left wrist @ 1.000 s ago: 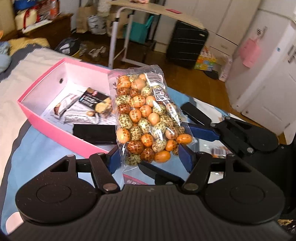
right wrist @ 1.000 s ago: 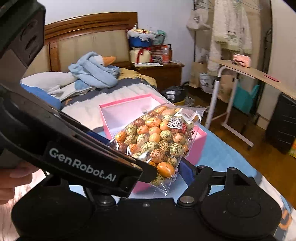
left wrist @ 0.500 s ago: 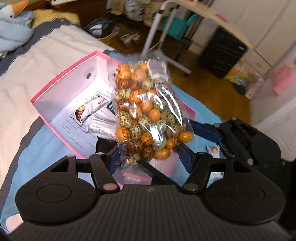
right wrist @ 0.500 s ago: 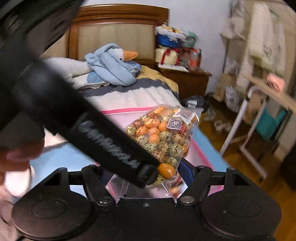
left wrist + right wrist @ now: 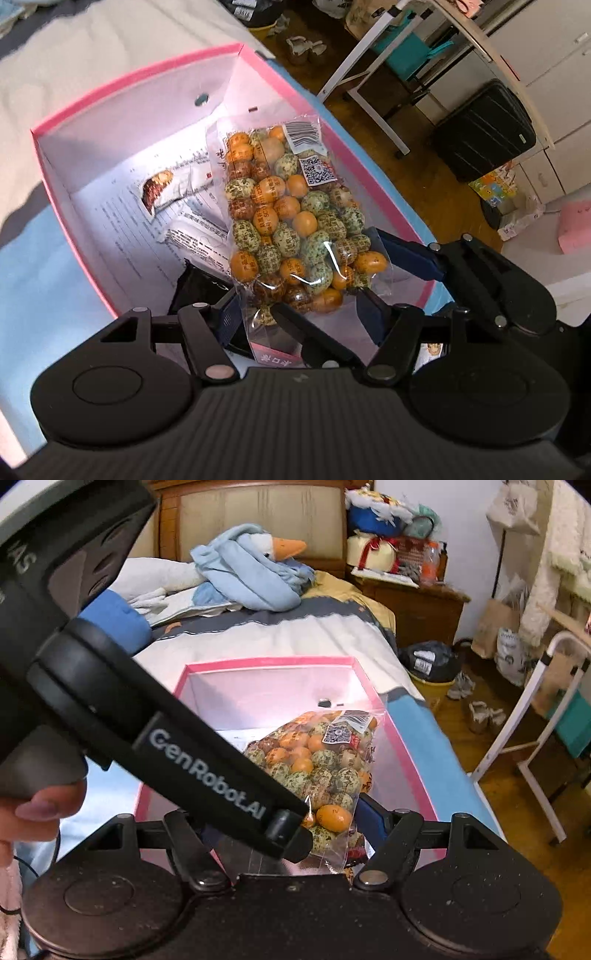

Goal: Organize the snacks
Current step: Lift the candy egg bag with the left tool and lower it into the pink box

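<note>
A clear bag of orange, green and brown wrapped candies (image 5: 291, 221) hangs upright over the open pink box (image 5: 129, 77). My left gripper (image 5: 299, 314) is shut on the bag's lower end, a blue pad on each side. My right gripper (image 5: 295, 823) is shut on the same end from the side; one of its blue fingers (image 5: 410, 254) presses the bag's right edge. In the right wrist view the bag (image 5: 325, 760) hangs inside the box's pink rim (image 5: 266, 661), and the left gripper's black body hides my left finger. A white snack packet (image 5: 173, 186) and a dark packet (image 5: 195, 284) lie in the box.
The box sits on a bed with a blue and white cover (image 5: 303, 635). A plush goose in blue cloth (image 5: 258, 568) lies near the headboard. A nightstand (image 5: 417, 602), a white folding table frame (image 5: 369, 74) and a black suitcase (image 5: 484, 129) stand beside the bed. A person's hand (image 5: 37, 812) shows at the left.
Both grippers have carried the bag forward and down, from beside the box to over its inside. The left gripper has rolled, so the box now looks turned.
</note>
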### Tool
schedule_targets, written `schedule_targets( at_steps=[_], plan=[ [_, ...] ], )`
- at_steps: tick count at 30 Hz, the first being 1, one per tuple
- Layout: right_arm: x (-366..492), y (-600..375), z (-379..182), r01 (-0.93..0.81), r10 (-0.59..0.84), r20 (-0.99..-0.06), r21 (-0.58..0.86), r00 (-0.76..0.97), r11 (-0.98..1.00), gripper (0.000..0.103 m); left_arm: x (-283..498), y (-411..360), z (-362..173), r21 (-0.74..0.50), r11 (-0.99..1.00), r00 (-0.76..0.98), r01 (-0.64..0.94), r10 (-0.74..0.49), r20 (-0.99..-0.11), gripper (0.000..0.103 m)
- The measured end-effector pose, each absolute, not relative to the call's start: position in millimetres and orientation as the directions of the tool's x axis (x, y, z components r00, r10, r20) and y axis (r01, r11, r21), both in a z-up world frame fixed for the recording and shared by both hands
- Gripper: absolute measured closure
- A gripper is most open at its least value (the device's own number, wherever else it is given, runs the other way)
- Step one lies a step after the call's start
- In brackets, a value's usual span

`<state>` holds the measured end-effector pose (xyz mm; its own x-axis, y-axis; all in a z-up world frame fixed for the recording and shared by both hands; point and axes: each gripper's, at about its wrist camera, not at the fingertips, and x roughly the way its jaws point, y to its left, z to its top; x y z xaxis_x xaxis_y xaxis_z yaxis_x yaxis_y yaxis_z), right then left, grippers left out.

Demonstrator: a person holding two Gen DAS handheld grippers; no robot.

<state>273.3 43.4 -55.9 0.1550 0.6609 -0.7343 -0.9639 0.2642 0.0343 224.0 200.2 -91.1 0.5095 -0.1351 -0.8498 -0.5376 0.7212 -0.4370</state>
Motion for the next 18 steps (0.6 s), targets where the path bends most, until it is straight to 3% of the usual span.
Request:
schedule_targets(
  at_steps=[5, 12, 15, 18],
  plan=[
    [268.0, 49.5, -66.5, -0.963, 0.633, -0.750, -0.018, 0.191, 0.269, 0.027, 231.3, 193.2, -103.3, -0.387, 0.735, 0.482, -0.557, -0.094, -0.871, 0.040],
    [252.2, 46.3, -66.0, -0.904, 0.531, -0.751, -0.209, 0.392, 0.372, 0.025, 230.3, 182.1, -92.3, -0.308, 0.801, 0.513, -0.513, -0.002, -0.859, 0.039],
    [243.7, 30.5, -51.9, -0.888, 0.535, -0.737, -0.197, 0.413, 0.416, 0.024, 219.5, 173.8, -72.3, -0.253, 0.839, 0.538, -0.482, 0.056, -0.841, 0.038],
    [230.0, 6.0, -32.6, -0.884, 0.560, -0.724, -0.147, 0.402, 0.445, 0.024, 211.2, 168.7, -57.3, -0.259, 0.859, 0.555, -0.442, 0.034, -0.831, 0.038]
  ],
)
